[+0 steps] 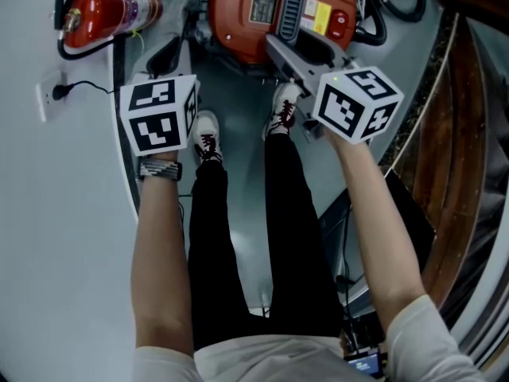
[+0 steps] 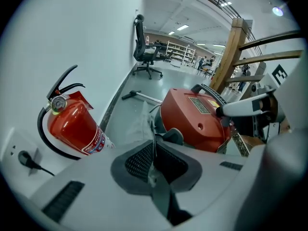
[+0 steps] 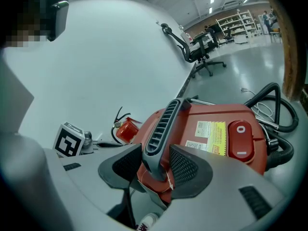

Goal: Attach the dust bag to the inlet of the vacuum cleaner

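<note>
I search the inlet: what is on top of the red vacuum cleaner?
A grey handle, gripped by the right gripper, a yellow label and a red switch. The gripper covers the front; no inlet shows.

The vacuum cleaner point(image 1: 238, 10) sits on the floor point(image 1: 238, 102) just ahead of the person's shoes point(image 1: 207, 134), with a handle point(image 1: 294, 6) on top, a dust bag point(image 2: 141, 123) and a fire extinguisher point(image 1: 107, 14) to its left by the wall point(image 2: 72, 32), a hose point(image 3: 276, 110) and a railing point(image 1: 453, 157) to its right, and an office chair point(image 2: 144, 49) far behind.

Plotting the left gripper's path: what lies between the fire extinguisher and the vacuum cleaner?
In the left gripper view, grey floor lies between fire extinguisher and vacuum cleaner, with a thin see-through sheet rising from the left gripper.
</note>
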Demonstrator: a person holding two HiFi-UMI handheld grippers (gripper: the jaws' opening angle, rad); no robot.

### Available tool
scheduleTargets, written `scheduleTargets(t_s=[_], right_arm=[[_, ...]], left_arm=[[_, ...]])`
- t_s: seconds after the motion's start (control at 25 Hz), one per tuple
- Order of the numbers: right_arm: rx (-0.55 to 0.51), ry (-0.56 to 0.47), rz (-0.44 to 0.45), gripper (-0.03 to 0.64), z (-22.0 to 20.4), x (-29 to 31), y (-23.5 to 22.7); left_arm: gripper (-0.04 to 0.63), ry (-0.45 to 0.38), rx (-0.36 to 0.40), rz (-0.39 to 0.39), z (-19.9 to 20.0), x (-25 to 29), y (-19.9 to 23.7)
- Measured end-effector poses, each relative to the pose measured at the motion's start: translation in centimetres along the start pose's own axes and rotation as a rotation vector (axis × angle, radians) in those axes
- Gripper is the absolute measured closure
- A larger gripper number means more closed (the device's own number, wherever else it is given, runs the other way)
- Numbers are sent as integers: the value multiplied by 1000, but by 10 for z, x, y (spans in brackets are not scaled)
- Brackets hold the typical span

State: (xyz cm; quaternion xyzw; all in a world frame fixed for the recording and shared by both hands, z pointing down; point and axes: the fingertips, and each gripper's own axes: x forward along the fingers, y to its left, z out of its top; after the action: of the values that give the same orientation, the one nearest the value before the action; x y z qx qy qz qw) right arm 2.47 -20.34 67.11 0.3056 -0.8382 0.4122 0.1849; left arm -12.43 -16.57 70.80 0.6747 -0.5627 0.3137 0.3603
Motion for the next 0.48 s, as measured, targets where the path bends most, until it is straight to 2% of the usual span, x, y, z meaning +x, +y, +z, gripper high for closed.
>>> scheduleTargets(t_s=[0.08,0.2,0.28,0.36,0.48], right_arm=[[2,-5,1,433,0,1,1],[10,-19,-2,433,0,1,0],[16,-26,-8,434,0,0,-1],[17,-29,-13,434,-1,0,-1],[23,-31,-14,434,-1,0,-1]], left_arm=[[574,-2,-55,-6,0,-1,0],[572,-13,-211,-21,0,0,-1],[571,-19,-286,-26,0,0,-1],[571,-25,-322,-38,0,1,-2],[569,-25,-326,-42,0,1,-1]])
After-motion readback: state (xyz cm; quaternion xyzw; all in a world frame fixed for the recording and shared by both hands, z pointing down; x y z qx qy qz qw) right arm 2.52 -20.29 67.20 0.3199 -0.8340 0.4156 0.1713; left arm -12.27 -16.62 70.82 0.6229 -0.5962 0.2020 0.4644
